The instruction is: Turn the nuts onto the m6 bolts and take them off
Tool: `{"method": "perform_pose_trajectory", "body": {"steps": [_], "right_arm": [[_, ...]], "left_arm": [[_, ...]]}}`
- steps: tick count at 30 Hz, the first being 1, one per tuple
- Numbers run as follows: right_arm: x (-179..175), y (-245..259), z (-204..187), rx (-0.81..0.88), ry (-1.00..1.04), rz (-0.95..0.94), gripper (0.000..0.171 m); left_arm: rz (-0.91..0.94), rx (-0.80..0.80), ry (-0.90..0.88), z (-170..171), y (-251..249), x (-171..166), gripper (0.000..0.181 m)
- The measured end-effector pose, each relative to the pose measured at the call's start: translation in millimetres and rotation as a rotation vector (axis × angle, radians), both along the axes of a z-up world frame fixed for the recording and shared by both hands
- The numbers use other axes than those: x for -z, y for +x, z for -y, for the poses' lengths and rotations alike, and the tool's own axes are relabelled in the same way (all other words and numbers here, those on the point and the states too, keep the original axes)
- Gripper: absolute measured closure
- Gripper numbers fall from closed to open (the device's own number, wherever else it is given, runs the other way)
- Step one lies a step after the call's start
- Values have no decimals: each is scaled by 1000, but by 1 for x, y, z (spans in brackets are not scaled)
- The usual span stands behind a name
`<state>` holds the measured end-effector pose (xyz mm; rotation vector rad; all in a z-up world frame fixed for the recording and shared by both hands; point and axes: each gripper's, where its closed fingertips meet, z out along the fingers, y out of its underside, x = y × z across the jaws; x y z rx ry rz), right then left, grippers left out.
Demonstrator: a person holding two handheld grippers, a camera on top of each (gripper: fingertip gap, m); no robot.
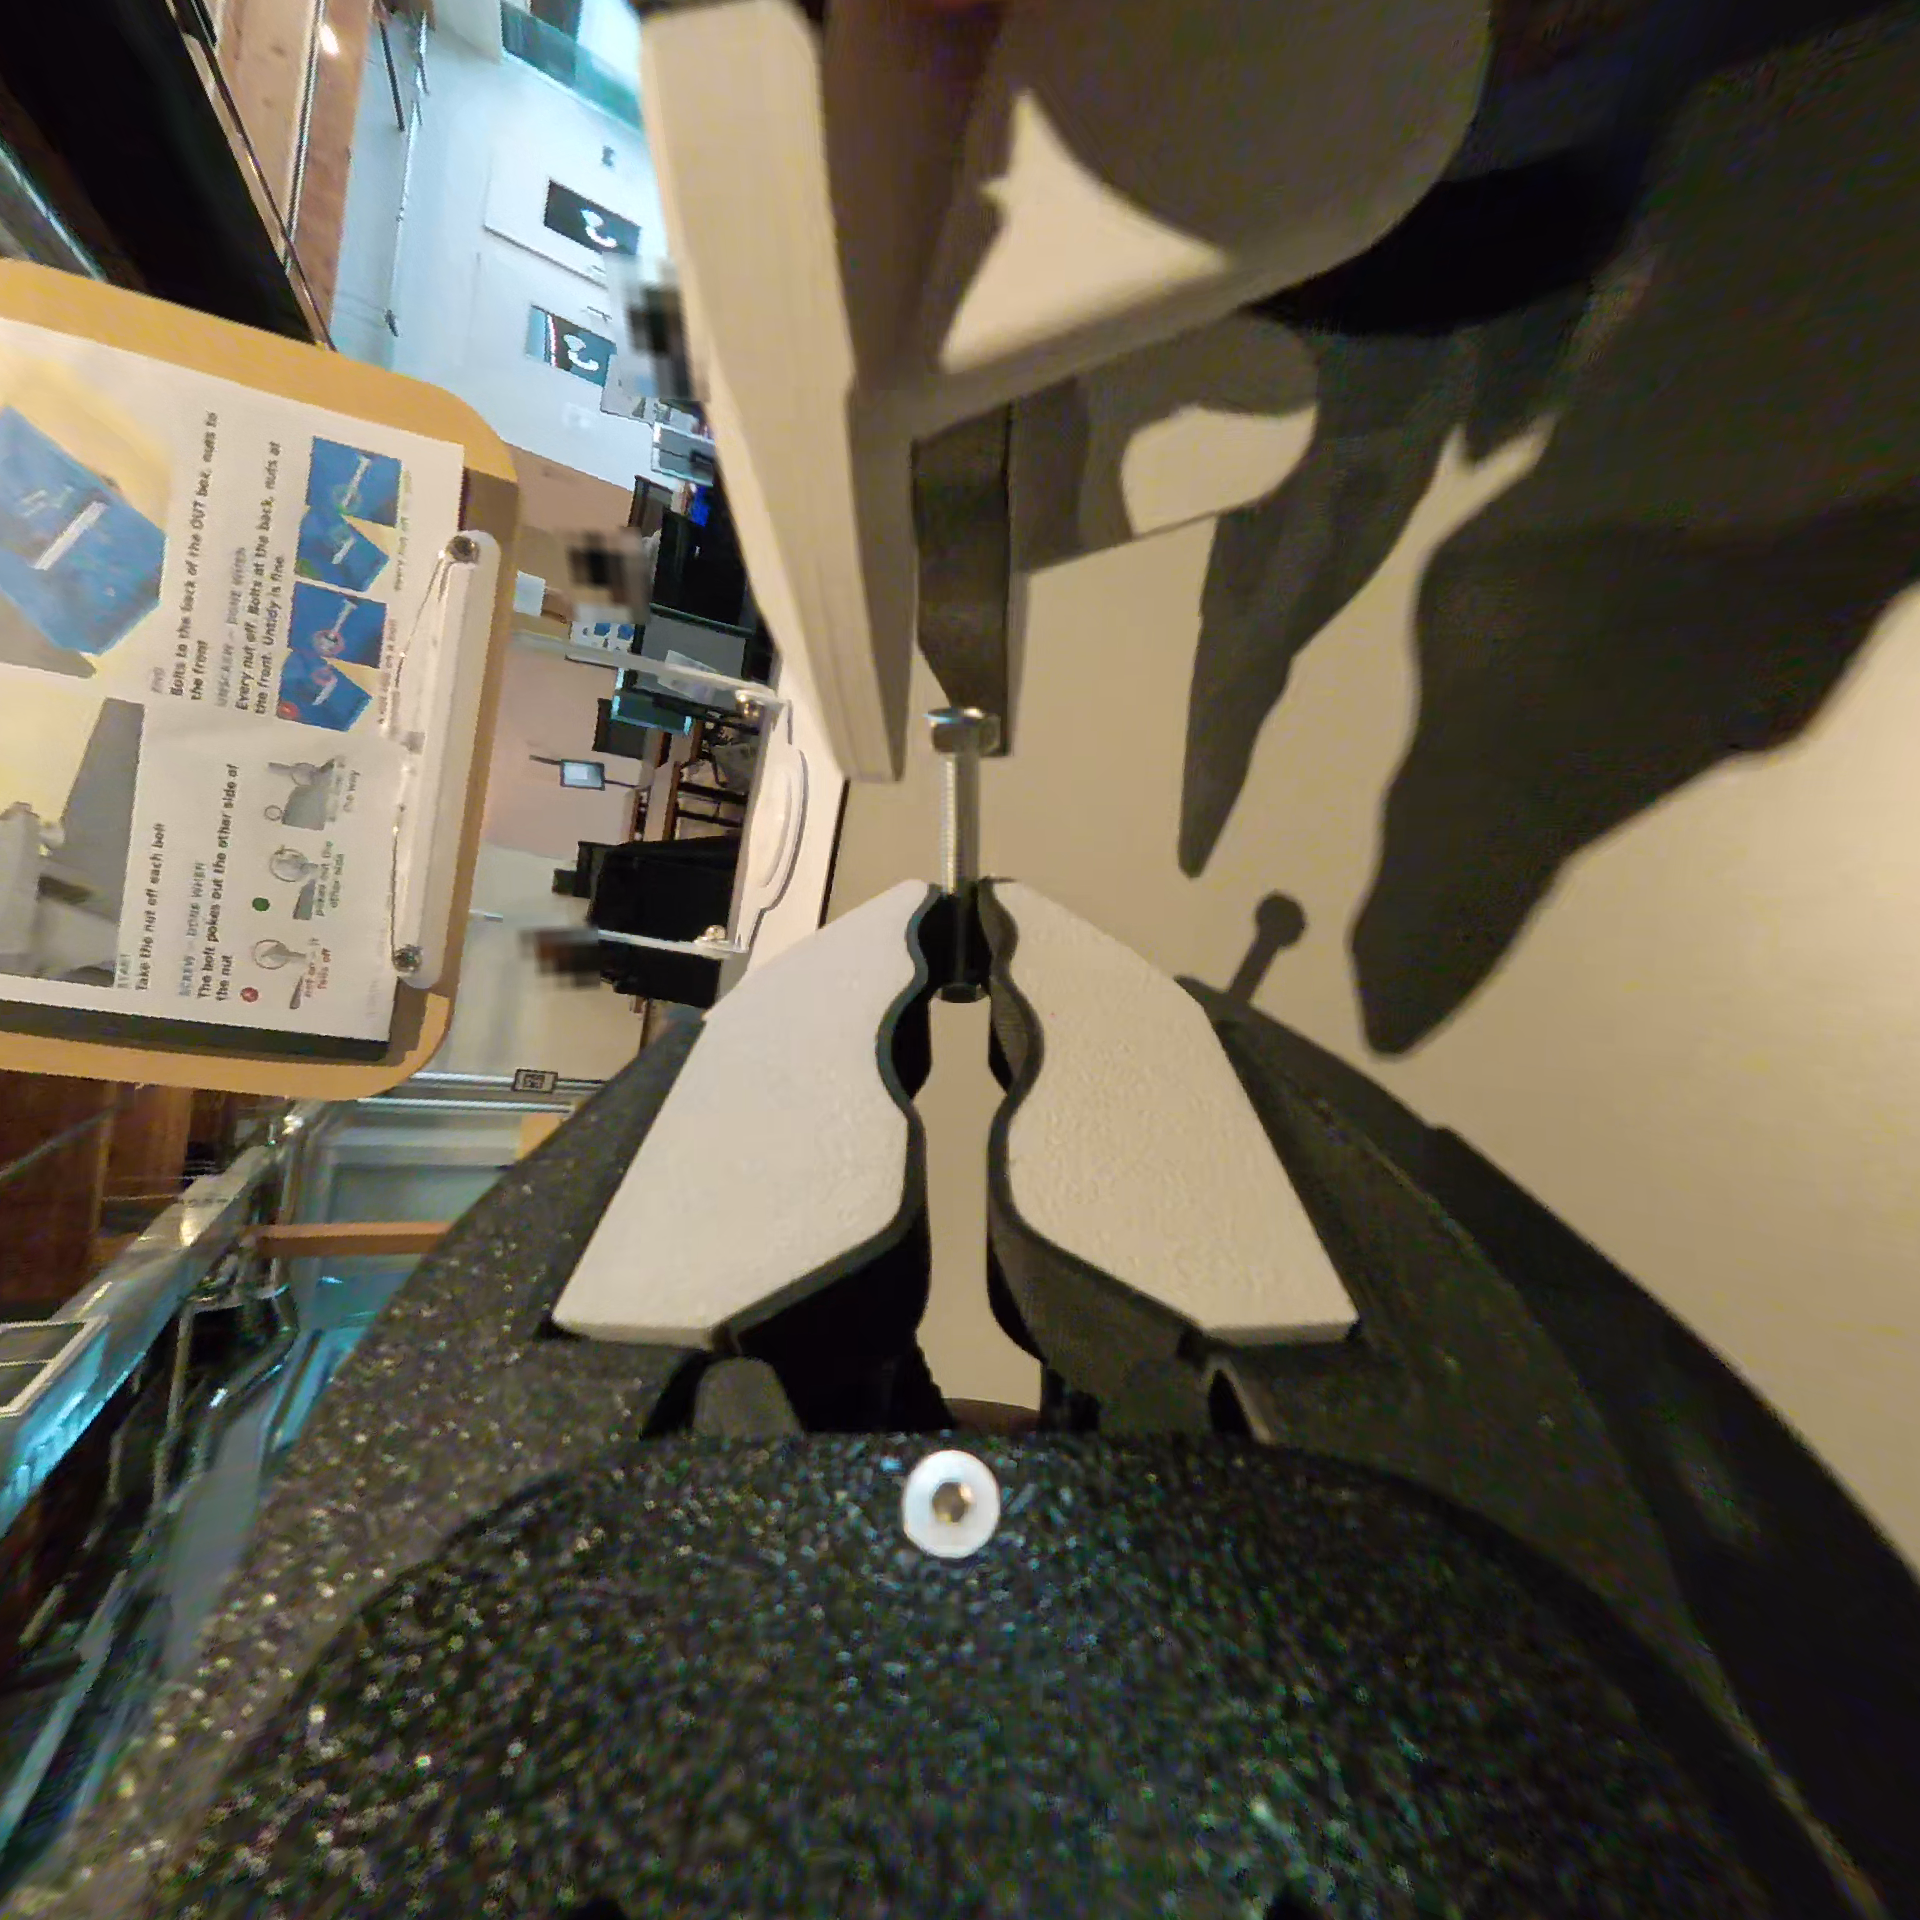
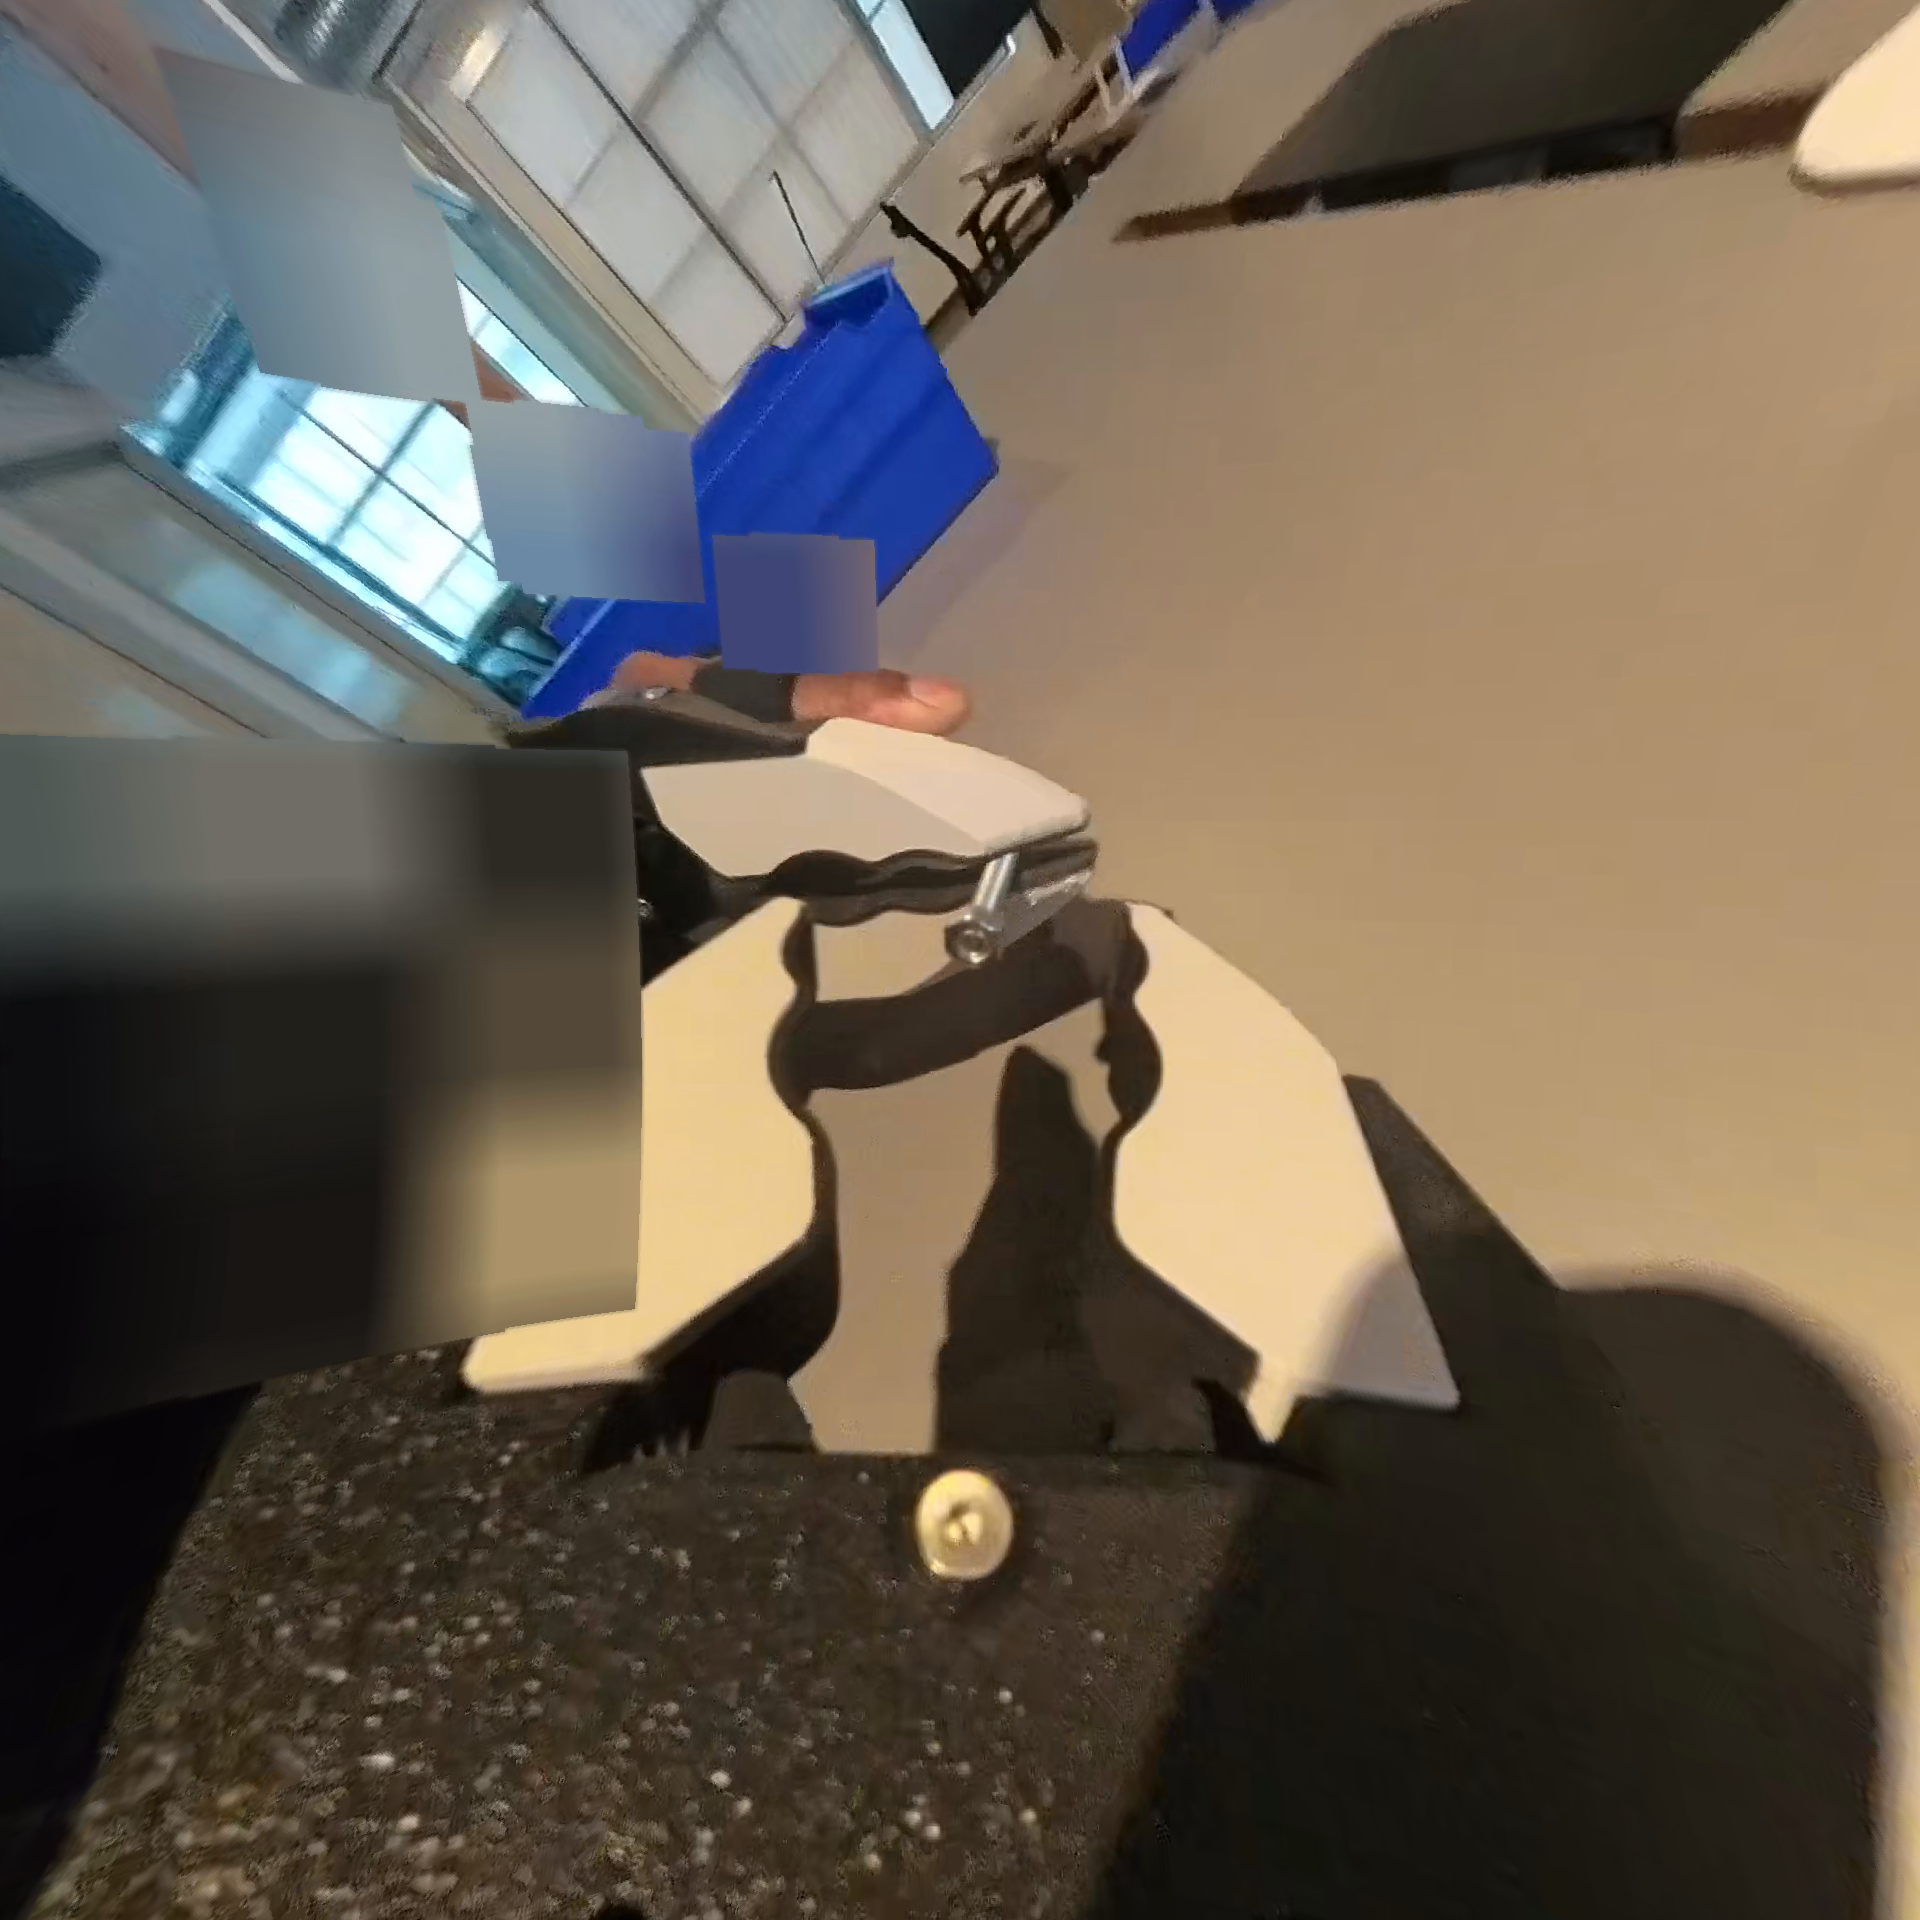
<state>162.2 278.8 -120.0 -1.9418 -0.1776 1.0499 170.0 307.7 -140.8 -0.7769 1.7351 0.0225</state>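
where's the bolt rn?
The bolt is clamped at the left claw tips, centre of the left wrist view, held above the table. Its head touches the right claw, which is open.

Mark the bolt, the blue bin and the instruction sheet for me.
bolt (image 1: pixel 958 805): left wrist view, on the threaded shank ahead of the fingertips.
blue bin (image 2: pixel 831 436): right wrist view, on its side wall.
instruction sheet (image 1: pixel 208 665): left wrist view, on the page's middle.
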Motion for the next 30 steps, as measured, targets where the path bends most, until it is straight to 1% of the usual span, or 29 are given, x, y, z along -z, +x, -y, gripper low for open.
{"method": "perform_pose_trajectory", "body": {"steps": [2,4,7,9,11,16,19,22,23,26,30], "right_arm": [[-1,7,-2,9,105,159,113],[-1,16,-3,27,215,383,110],[-2,22,0,15,395,739,117],[0,21,4,-18,500,945,127],[0,17,9,-58,576,1046,138],[-5,9,13,-81,628,1016,145],[2,7,13,-107,613,1032,148],[7,6,11,-101,574,1041,161],[7,6,10,-89,551,1026,161],[8,5,6,-52,437,907,161],[6,2,3,9,262,642,161]], "left_arm": [[6,-3,-11,-1,-1,-1,176],[9,-1,-19,-1,-1,-2,176],[5,8,-26,1,0,-1,176],[2,11,-30,1,0,0,176],[1,16,-32,3,0,0,176],[-4,34,-30,6,2,1,176],[1,46,-29,9,3,0,176],[4,58,-15,12,3,-2,176],[0,49,-3,10,3,-2,176],[-5,24,22,5,1,-2,176],[1,-5,48,0,0,-5,176]]}}
